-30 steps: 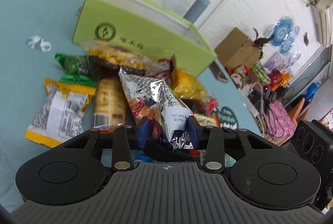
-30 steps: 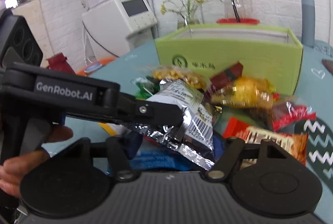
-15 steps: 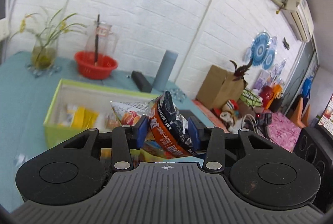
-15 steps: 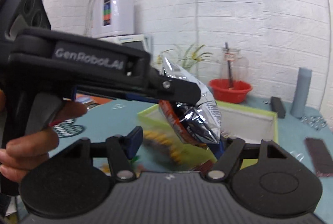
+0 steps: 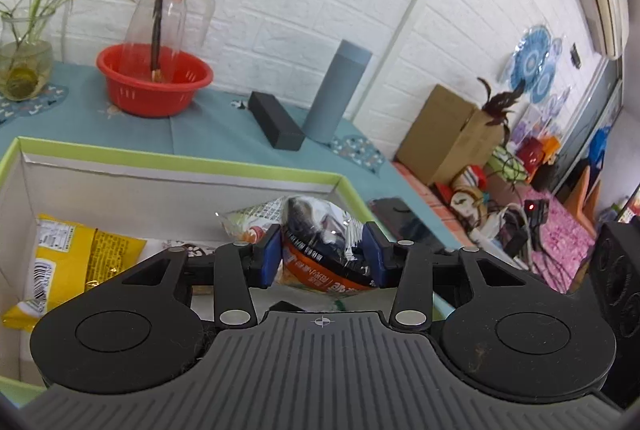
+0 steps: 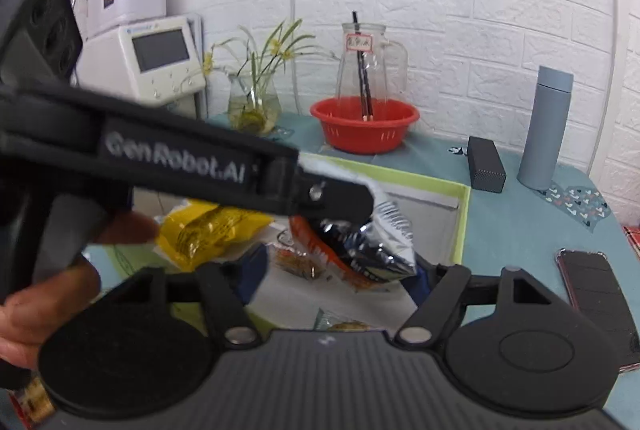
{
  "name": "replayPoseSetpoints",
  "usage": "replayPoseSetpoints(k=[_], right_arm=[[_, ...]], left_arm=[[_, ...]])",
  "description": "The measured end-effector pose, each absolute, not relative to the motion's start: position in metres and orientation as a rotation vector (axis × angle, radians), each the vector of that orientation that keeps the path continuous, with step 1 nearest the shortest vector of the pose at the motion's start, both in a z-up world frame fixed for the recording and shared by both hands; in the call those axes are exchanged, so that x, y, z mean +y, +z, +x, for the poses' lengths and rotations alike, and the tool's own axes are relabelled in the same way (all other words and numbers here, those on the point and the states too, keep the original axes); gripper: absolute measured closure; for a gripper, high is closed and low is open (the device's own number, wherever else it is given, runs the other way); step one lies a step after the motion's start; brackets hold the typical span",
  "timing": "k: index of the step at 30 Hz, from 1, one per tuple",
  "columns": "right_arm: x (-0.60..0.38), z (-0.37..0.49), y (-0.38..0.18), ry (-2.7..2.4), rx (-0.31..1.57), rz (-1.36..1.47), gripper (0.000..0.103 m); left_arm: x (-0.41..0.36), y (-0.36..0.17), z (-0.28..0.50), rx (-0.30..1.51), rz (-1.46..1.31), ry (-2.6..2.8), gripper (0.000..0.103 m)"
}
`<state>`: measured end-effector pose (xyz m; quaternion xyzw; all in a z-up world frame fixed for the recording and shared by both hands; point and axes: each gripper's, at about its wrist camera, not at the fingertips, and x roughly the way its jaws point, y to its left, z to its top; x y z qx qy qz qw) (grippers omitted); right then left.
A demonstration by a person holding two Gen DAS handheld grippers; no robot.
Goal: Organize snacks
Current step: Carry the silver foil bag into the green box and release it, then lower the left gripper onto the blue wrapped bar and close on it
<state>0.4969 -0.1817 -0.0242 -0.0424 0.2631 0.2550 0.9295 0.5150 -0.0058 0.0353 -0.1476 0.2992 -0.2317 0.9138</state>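
My left gripper (image 5: 324, 256) is shut on a silver, black and orange snack bag (image 5: 320, 230) and holds it over the open green box (image 5: 180, 164). A yellow snack packet (image 5: 68, 262) lies inside the box at the left. In the right wrist view the left gripper (image 6: 340, 202) reaches in from the left with the bag (image 6: 360, 246) above the box (image 6: 464, 214), where the yellow packet (image 6: 208, 230) and another packet (image 6: 296, 262) lie. My right gripper (image 6: 336, 276) is open and empty, just in front of the box.
Behind the box stand a red basin (image 5: 154, 86) with a glass pitcher, a black case (image 5: 276, 126), a grey-blue bottle (image 5: 336, 90) and a flower vase (image 5: 24, 66). A phone (image 6: 596, 294) lies on the teal cloth to the right of the box.
My left gripper lifted the bag off the snack pile and carried it over the box, now lower and closer to the inside. The right gripper followed toward the box.
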Motion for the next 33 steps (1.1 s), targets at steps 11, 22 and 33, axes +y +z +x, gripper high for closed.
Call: replayPoseSetpoints(k=[11,22,33], right_arm=[[-0.204,0.46,0.022,0.476,0.388,-0.105,0.011],[-0.231,0.33,0.002,0.463,0.499,-0.01,0.011],[-0.16,0.239,-0.049,0.766,0.722,0.07,0.011]], left_arm=[[0.026,0.065,0.463,0.539,-0.329,-0.423,0.037],[0.031,0.041,0.332,0.618,-0.319,-0.442,0.03],[0.089,-0.008,0.229,0.719,-0.436,-0.286,0.031]])
